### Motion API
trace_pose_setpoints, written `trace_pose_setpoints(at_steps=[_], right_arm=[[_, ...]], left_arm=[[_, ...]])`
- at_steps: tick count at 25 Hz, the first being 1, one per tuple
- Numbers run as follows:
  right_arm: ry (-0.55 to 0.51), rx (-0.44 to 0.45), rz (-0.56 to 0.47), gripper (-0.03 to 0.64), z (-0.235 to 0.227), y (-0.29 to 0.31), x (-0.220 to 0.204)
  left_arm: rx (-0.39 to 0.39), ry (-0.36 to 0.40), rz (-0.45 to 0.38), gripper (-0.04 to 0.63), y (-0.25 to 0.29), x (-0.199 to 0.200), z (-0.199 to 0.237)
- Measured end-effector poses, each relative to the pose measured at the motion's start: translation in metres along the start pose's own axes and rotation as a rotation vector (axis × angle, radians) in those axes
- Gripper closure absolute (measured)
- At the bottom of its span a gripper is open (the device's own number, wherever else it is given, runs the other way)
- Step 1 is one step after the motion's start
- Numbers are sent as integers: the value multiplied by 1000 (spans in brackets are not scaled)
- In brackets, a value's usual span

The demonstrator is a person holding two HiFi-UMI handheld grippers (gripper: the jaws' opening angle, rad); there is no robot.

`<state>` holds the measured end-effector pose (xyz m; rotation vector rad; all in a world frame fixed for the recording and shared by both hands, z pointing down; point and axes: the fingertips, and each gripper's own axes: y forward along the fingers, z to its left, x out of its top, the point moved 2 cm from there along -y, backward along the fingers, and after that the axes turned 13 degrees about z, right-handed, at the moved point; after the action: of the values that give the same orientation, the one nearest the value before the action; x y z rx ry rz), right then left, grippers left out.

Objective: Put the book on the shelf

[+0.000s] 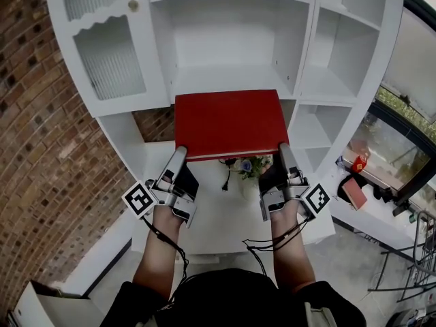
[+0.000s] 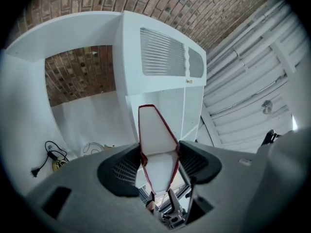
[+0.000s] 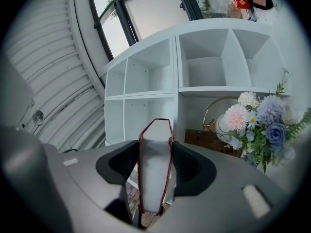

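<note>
I have both tools clamped on the red book (image 1: 230,122). The left tool (image 1: 178,154) grips its near left corner and the right tool (image 1: 283,150) its near right corner. Each gripper view shows the white page block pinched between the pads, on the left tool (image 2: 159,155) and the right tool (image 3: 155,160).

The book lies flat, cover up, in the air before the open middle bay of the white shelf (image 1: 231,46). It carries no title I can read, and the print on a red packet (image 1: 359,163) far right is too small.

Below it is a white desk (image 1: 218,216) with a bunch of flowers (image 1: 248,165) and a black cable (image 1: 225,181). A brick wall (image 1: 41,114) is on the left and a window on the right.

From the head view, the book's sides fall just inside the bay's walls.
</note>
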<state>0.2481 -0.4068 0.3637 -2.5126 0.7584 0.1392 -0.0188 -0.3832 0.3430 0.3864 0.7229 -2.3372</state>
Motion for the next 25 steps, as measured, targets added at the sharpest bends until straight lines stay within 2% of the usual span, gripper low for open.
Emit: trace_pose_setpoints(at_steps=[7,18,21,25], right_arm=[[-1,0,5,394,1,24,12],[-32,-99,5,391,-5,57,24],[-42,-111,5,388,-11,62,30],[-68,-136,10,383,-14,71,35]], left_arm=[[-8,-7,-33,337,20,22,6],[30,-37,-98,333,42,50,28],[71,10,-92,330,47,54,31],[153,124,-88,327,52,61,34]])
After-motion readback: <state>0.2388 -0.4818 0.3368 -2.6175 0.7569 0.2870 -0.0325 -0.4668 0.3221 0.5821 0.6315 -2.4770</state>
